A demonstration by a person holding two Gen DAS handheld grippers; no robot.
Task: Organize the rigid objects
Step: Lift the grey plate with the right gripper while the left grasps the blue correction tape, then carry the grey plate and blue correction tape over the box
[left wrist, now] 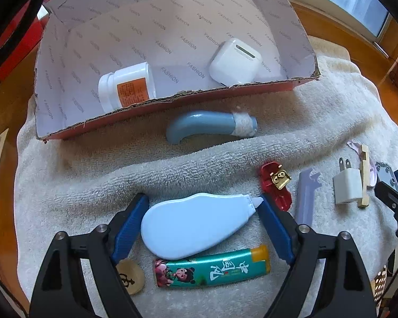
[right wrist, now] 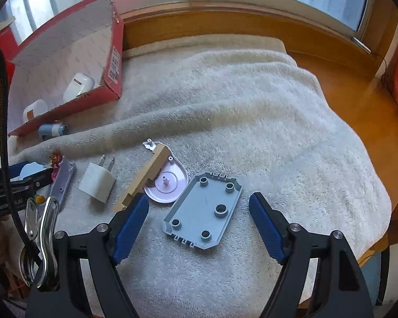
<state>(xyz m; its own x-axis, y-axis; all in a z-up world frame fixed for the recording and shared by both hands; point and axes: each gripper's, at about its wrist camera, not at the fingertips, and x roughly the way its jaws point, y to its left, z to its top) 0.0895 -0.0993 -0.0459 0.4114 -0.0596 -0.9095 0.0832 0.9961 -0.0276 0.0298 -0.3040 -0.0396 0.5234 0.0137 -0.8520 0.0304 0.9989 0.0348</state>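
Note:
My left gripper [left wrist: 203, 204] is open, its blue pads on either side of a light blue correction tape dispenser [left wrist: 196, 228] lying on the towel; whether the pads touch it I cannot tell. My right gripper [right wrist: 199, 201] is open around a grey plastic cover plate [right wrist: 204, 209], not touching it. A red cardboard box [left wrist: 172, 100] at the back holds a white pill bottle [left wrist: 127, 87] and a white case [left wrist: 233, 62]. A blue curved handle [left wrist: 209, 126] lies just in front of the box.
On the white towel [right wrist: 252, 122] lie a green lighter [left wrist: 212, 267], a wooden token [left wrist: 130, 278], a red plug part [left wrist: 276, 188], a lilac piece [left wrist: 306, 198], a white charger [right wrist: 98, 180], a wooden strip [right wrist: 143, 177] and a pink disc [right wrist: 167, 182]. Wooden table edge at right.

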